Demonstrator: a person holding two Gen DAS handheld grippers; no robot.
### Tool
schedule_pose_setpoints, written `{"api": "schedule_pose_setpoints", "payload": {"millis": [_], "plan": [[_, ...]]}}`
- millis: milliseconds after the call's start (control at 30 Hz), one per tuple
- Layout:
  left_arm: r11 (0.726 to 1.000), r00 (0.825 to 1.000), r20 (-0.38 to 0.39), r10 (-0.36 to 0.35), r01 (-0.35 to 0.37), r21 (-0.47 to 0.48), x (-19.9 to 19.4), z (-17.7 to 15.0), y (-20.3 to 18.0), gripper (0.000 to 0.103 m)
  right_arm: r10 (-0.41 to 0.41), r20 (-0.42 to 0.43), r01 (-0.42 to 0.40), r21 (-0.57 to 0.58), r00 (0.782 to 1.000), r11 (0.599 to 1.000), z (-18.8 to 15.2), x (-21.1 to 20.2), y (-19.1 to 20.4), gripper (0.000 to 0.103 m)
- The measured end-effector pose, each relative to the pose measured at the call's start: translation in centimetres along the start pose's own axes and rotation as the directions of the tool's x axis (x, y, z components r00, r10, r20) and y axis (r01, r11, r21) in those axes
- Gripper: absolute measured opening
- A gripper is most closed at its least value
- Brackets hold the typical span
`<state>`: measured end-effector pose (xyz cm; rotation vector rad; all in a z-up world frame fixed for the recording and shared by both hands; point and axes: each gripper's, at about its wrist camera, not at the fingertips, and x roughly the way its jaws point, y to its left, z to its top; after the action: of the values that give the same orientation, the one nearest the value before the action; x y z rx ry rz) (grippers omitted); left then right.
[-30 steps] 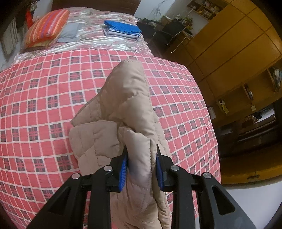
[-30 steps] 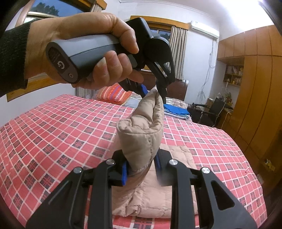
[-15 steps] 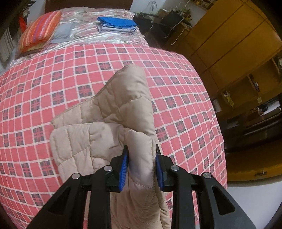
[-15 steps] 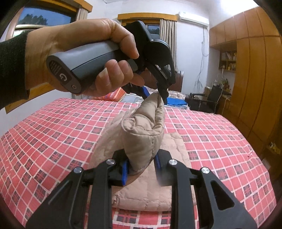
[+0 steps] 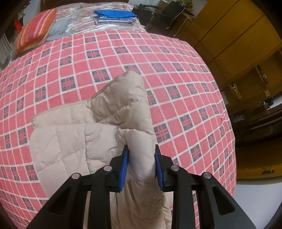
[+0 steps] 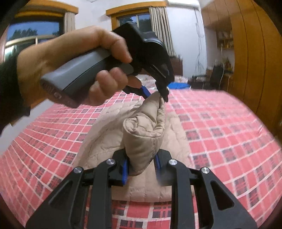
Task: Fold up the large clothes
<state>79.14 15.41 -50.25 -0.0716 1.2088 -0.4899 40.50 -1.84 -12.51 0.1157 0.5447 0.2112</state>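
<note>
Two grippers each pinch a thick fold of the same beige quilted jacket (image 5: 98, 123) above a bed covered with a red checked blanket (image 5: 176, 84). The left gripper (image 5: 141, 167) has its blue pads (image 5: 124, 167) pressed against a padded edge that fills the narrow gap between them; the cloth below it runs out of the picture at the bottom. The right gripper (image 6: 141, 169) is closed in the same way on another bunched part of the jacket (image 6: 141, 139), and its lower edge is hidden behind the black fingers. In the right wrist view the person's left hand (image 6: 74, 67) holds the grey handle of the left gripper (image 6: 156, 93), which clamps the raised top of the fold; this part is blurred, so the exact grip is perhaps not sure. The rest of the jacket lies flat on the blanket. At the far end are a striped pillow (image 5: 35, 35) and folded blue clothes (image 5: 114, 15).
</note>
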Motion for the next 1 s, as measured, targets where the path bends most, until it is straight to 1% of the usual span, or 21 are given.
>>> {"api": "schedule_pose_setpoints", "payload": {"millis": [100, 167, 233, 267, 300, 367, 433, 467, 500, 533, 567, 600, 633, 667, 700, 767, 800, 833, 900, 967, 1000], "plan": [[1.000, 1.000, 0.002, 0.000, 0.000, 0.006, 0.9, -0.2, -0.3, 0.032, 0.094, -0.037, -0.089, 0.121, 0.995, 0.989, -0.4, 0.5, -2.6, 0.023], [1.000, 1.000, 0.000, -0.029, 0.029, 0.012, 1.4, -0.3, -0.6, 0.038, 0.133, -0.059, -0.120, 0.185, 0.989, 0.975, -0.6, 0.9, -3.8, 0.023], [0.997, 0.997, 0.011, -0.077, 0.077, 0.011, 1.4, -0.4, -0.6, 0.050, 0.171, -0.079, -0.148, 0.243, 0.982, 0.959, -0.8, 1.3, -4.8, 0.023], [0.996, 0.996, 0.029, -0.089, 0.089, 0.008, 1.2, -0.5, -0.5, 0.054, 0.199, -0.090, -0.167, 0.277, 0.976, 0.946, -1.0, 1.6, -5.4, 0.023], [0.996, 0.995, 0.044, -0.092, 0.092, 0.007, 1.0, -0.5, -0.4, 0.058, 0.229, -0.098, -0.188, 0.311, 0.969, 0.932, -1.1, 1.8, -6.0, 0.023], [0.992, 0.989, 0.083, -0.123, 0.122, 0.007, -0.3, -0.8, 0.0, 0.060, 0.289, -0.112, -0.228, 0.377, 0.951, 0.898, -1.5, 2.3, -7.1, 0.026], [0.988, 0.981, 0.119, -0.153, 0.152, 0.017, -2.0, -1.2, 0.7, 0.063, 0.351, -0.134, -0.260, 0.445, 0.927, 0.857, -1.9, 2.9, -8.5, 0.039], [0.986, 0.977, 0.135, -0.167, 0.165, 0.024, -2.8, -1.5, 1.1, 0.066, 0.395, -0.145, -0.283, 0.485, 0.907, 0.828, -2.0, 3.3, -9.3, 0.042], [0.982, 0.967, 0.169, -0.190, 0.186, 0.039, -4.2, -2.3, 2.0, 0.070, 0.447, -0.148, -0.313, 0.526, 0.882, 0.791, -2.0, 3.6, -10.2, 0.050], [0.979, 0.961, 0.190, -0.201, 0.197, 0.043, -5.0, -3.1, 2.9, 0.072, 0.484, -0.146, -0.334, 0.553, 0.863, 0.763, -1.9, 3.8, -10.8, 0.058], [0.975, 0.952, 0.211, -0.223, 0.219, 0.044, -5.8, -4.0, 4.0, 0.073, 0.537, -0.144, -0.363, 0.590, 0.831, 0.721, -1.7, 4.3, -11.6, 0.062], [0.970, 0.944, 0.222, -0.245, 0.240, 0.048, -6.3, -5.0, 5.0, 0.073, 0.562, -0.141, -0.377, 0.608, 0.815, 0.699, -1.5, 4.5, -12.2, 0.068], [0.965, 0.937, 0.232, -0.262, 0.257, 0.053, -6.7, -5.9, 5.9, 0.073, 0.596, -0.132, -0.390, 0.641, 0.792, 0.661, -1.0, 5.0, -13.1, 0.075], [0.959, 0.926, 0.248, -0.283, 0.277, 0.059, -7.1, -7.2, 7.0, 0.073, 0.616, -0.135, -0.395, 0.656, 0.776, 0.642, -0.5, 5.5, -13.6, 0.078], [0.954, 0.918, 0.262, -0.298, 0.292, 0.061, -7.4, -8.1, 7.7, 0.073, 0.632, -0.143, -0.401, 0.663, 0.762, 0.633, -0.1, 6.1, -13.9, 0.079], [0.935, 0.889, 0.293, -0.352, 0.350, 0.059, -7.9, -10.8, 9.8, 0.073, 0.651, -0.175, -0.393, 0.673, 0.738, 0.626, 1.4, 8.0, -14.4, 0.080], [0.927, 0.880, 0.299, -0.370, 0.371, 0.056, -7.9, -11.7, 10.5, 0.073, 0.671, -0.195, -0.395, 0.680, 0.715, 0.618, 2.1, 9.3, -14.3, 0.081], [0.915, 0.865, 0.308, -0.397, 0.401, 0.053, -7.9, -12.8, 11.3, 0.073, 0.682, -0.210, -0.391, 0.687, 0.700, 0.613, 2.4, 10.4, -14.1, 0.081], [0.890, 0.837, 0.323, -0.442, 0.454, 0.044, -7.6, -14.7, 12.5, 0.073, 0.688, -0.245, -0.377, 0.688, 0.683, 0.620, 3.5, 12.5, -14.0, 0.081], [0.877, 0.825, 0.320, -0.465, 0.478, 0.041, -7.2, -15.9, 13.0, 0.073, 0.682, -0.281, -0.352, 0.689, 0.675, 0.633, 4.2, 14.4, -13.9, 0.081], [0.874, 0.823, 0.315, -0.472, 0.484, 0.043, -6.9, -16.5, 13.1, 0.073, 0.682, -0.293, -0.344, 0.692, 0.670, 0.635, 4.5, 15.0, -13.9, 0.075]]}}
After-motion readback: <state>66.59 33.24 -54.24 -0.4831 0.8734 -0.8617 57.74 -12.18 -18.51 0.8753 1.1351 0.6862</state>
